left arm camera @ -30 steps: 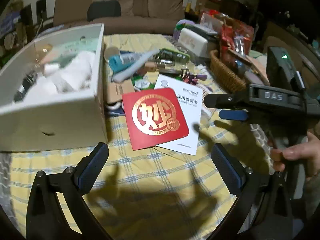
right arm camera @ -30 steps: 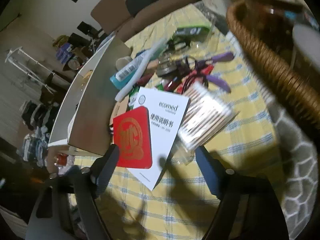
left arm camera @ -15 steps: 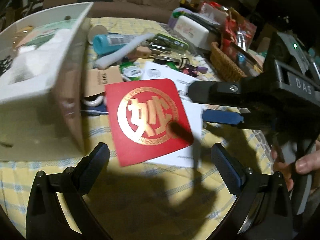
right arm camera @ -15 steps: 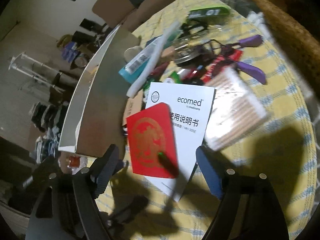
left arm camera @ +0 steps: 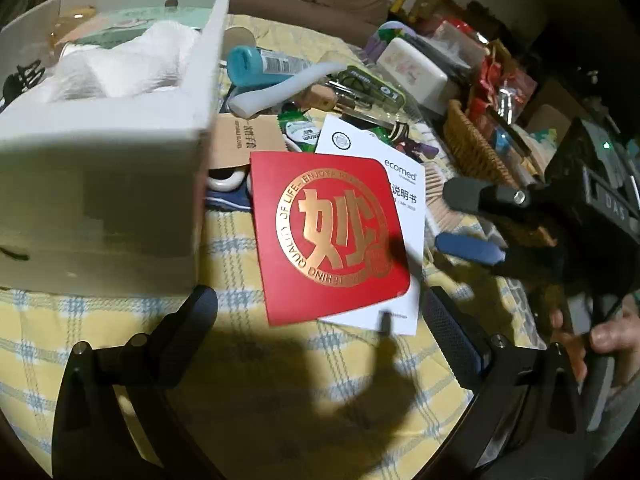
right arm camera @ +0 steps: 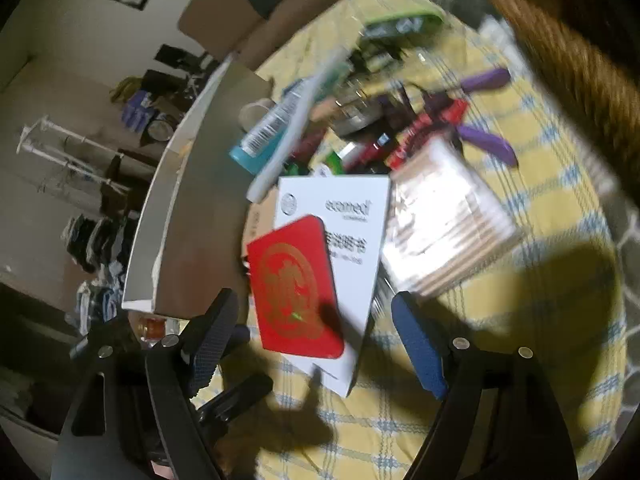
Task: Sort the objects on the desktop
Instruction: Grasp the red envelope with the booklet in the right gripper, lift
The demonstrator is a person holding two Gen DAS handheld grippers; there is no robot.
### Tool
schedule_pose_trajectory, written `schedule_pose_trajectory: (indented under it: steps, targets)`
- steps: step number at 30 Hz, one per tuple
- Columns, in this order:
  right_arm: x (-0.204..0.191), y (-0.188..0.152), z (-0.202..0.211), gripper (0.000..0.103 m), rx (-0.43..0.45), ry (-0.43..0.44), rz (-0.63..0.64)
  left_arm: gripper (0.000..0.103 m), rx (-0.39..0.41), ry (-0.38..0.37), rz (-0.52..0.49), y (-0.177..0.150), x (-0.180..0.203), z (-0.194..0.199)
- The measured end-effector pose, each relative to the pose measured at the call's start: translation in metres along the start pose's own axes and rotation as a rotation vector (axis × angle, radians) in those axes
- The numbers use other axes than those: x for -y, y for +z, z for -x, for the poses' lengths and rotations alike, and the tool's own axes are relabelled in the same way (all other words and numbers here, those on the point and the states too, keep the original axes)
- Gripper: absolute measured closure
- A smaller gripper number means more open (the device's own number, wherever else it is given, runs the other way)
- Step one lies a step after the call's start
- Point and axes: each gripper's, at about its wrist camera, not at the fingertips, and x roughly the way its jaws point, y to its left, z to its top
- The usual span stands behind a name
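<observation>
With the white box [left arm camera: 120, 184] partly filled, most clutter is left unsorted as the left gripper [left arm camera: 320, 312], wide open, and the closing right gripper [right arm camera: 316, 320], both empty, are aimed at a red envelope [left arm camera: 332, 236].

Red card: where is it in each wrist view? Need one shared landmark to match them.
Left wrist: red card sits centre frame, overlapping the white booklet, right of the white box.
Right wrist: red card sits centre, slightly low, between the open fingers.
Shared landmark: the white booklet under the card.
</observation>
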Motion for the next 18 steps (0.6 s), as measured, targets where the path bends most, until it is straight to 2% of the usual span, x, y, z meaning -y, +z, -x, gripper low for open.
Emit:
schedule_pose_trajectory:
  steps: [2, 7, 9, 12, 14, 16, 17, 18]
  targets:
    - [0.002, -0.001, -0.006, 0.034, -0.026, 0.007, -0.022, 0.0, -0.004, -0.013, -0.01, 0.003, 0.005, -0.006]
    - [-0.006, 0.0, -0.019, 0.036, -0.021, 0.055, -0.008, 0.003, -0.013, -0.079, -0.021, 0.012, 0.016, -0.015]
    - [-0.012, -0.001, -0.021, 0.043, -0.015, 0.083, 0.015, 0.011, -0.021, -0.144, -0.034, 0.014, 0.019, -0.015]
    - [-0.013, -0.003, -0.022, 0.044, -0.034, 0.06, 0.034, 0.011, -0.03, -0.131, -0.046, 0.011, 0.019, -0.013]
    - [-0.008, -0.003, -0.022, 0.045, -0.039, 0.054, 0.019, 0.011, -0.027, -0.102, -0.015, 0.011, 0.01, -0.014]
    - [-0.002, -0.002, -0.02, 0.048, -0.026, 0.074, -0.009, 0.011, -0.021, -0.146, 0.03, 0.012, 0.004, -0.015]
    - [0.001, -0.002, -0.02, 0.059, -0.02, 0.078, -0.016, 0.012, -0.024, -0.161, 0.04, 0.013, 0.002, -0.015]
    - [0.002, -0.002, -0.021, 0.08, -0.021, 0.083, -0.019, 0.018, -0.029, -0.174, 0.042, 0.014, 0.002, -0.015]
